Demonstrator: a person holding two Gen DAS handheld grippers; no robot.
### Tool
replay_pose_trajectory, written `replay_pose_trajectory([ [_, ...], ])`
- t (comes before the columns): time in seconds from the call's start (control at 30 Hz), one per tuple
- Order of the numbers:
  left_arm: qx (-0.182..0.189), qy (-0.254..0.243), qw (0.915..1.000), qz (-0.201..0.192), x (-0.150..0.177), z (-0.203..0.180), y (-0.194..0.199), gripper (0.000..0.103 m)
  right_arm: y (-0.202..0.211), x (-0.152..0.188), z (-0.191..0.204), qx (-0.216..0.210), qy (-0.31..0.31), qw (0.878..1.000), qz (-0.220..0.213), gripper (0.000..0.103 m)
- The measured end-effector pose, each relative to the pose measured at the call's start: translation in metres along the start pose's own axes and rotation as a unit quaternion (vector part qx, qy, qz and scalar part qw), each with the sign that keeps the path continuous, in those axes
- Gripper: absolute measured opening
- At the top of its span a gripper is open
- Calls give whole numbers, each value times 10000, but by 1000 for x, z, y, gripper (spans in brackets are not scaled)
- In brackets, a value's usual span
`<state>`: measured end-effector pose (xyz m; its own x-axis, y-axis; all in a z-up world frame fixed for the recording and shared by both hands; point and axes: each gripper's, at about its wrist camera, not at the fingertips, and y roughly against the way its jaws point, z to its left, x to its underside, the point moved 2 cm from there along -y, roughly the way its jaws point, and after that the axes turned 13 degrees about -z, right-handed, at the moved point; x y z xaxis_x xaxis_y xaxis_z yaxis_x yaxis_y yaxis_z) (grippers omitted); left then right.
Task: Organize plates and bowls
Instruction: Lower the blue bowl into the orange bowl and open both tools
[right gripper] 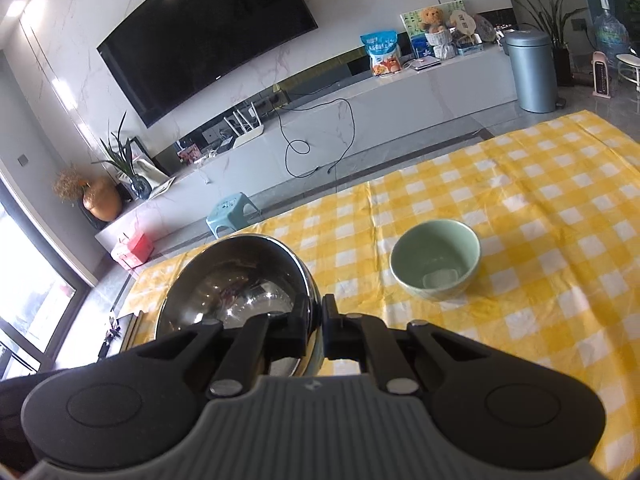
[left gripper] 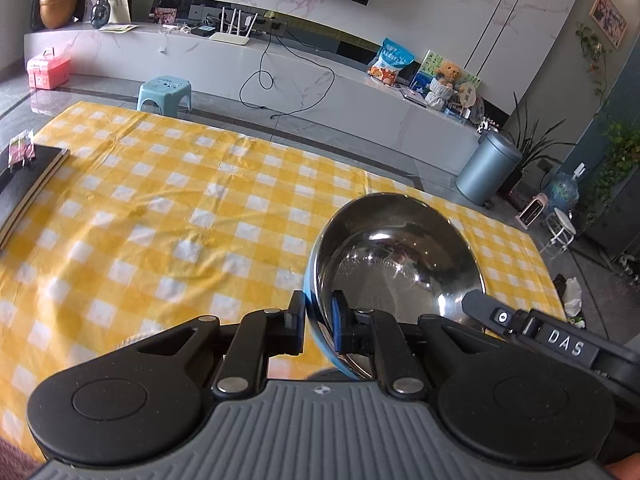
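Both my grippers, left point(left gripper: 319, 322) and right point(right gripper: 317, 330), pinch opposite rims of one steel bowl point(left gripper: 396, 260); a green bowl point(right gripper: 436, 258) sits mid-tablecloth point(right gripper: 540, 240).

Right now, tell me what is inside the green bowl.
The green bowl on the checked cloth looks empty: only a pale window reflection shows on its glazed bottom. Its near inner wall is hidden by its own rim.

— Any writing you can read?
— "DAS", in pale capitals on the black bar of the right gripper point(left gripper: 492, 312), seen from the left wrist.
— And the blue snack bag point(left gripper: 390, 62) on the cabinet?
— Printed, probably Chinese characters, but too blurred to read.
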<state>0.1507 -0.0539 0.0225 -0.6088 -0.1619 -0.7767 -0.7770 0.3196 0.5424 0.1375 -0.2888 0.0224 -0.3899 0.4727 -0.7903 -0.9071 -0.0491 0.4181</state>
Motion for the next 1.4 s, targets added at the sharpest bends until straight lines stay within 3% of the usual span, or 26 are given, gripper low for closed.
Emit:
replay_pose_trajectory([
  [0.2,27,75,10000,27,22,0,21,14,29,17,-14,71,-370,9993,-9,5],
  [0.57,76,341,9993,165,47,12,49,15,61,35,-13,5,-393,9992,-120,6],
  [0.9,7,682,9955,655,70,23,43,16,57,52,-27,199,-557,9979,274,7],
  [1.4,-90,708,9940,828,74,24,31,16,40,62,-39,336,-795,9945,596,7],
])
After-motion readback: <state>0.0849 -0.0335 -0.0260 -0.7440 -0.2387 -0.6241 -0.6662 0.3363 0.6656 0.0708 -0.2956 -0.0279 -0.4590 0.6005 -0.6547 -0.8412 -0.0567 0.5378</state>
